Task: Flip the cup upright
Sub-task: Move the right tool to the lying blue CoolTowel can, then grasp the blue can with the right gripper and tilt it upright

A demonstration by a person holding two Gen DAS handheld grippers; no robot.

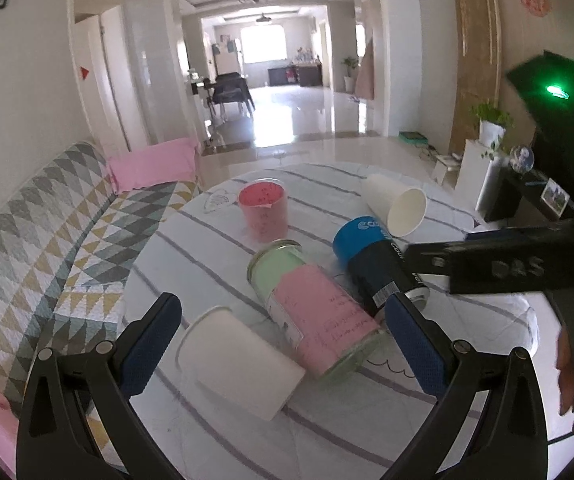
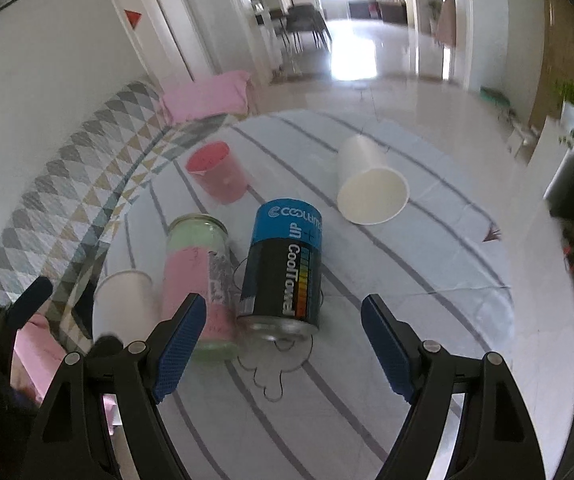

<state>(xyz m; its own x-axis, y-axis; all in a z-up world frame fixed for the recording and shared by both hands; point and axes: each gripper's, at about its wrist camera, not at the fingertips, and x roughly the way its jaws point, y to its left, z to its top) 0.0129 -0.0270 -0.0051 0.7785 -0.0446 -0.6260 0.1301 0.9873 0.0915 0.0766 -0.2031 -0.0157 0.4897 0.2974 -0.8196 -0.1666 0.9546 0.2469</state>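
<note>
1. On my left wrist camera, the left gripper (image 1: 283, 336) stands wide open, holding nothing. Between its blue fingers (image 1: 149, 346) lies a white paper cup (image 1: 239, 364) on its side, near the tabletop's (image 1: 191, 256) near left edge, bottom towards me.
2. Just right of that cup lies a glass jar (image 1: 311, 312) with a pink label, also on its side and touching the cup's far end as far as I can tell. Beside the jar lies a can (image 1: 371, 264), blue at one end and black along the body.
3. Towards the far edge, a pink measuring cup (image 1: 263, 210) stands upright. A second white paper cup (image 1: 397, 208) lies tipped over at the far right, its mouth facing me. The right gripper's black body (image 1: 499, 264) juts in from the right.
4. On my right wrist camera, the right gripper (image 2: 283, 340) is open too and empty, with the can (image 2: 285, 268) just ahead between its fingers (image 2: 179, 344).
5. The jar (image 2: 199, 276) lies left of the can, and the first white cup (image 2: 123, 300) lies further left by the tabletop's (image 2: 427, 320) left edge. The second white cup (image 2: 369, 184) lies beyond the can; the pink cup (image 2: 219, 172) is at far left, blurred.
</note>
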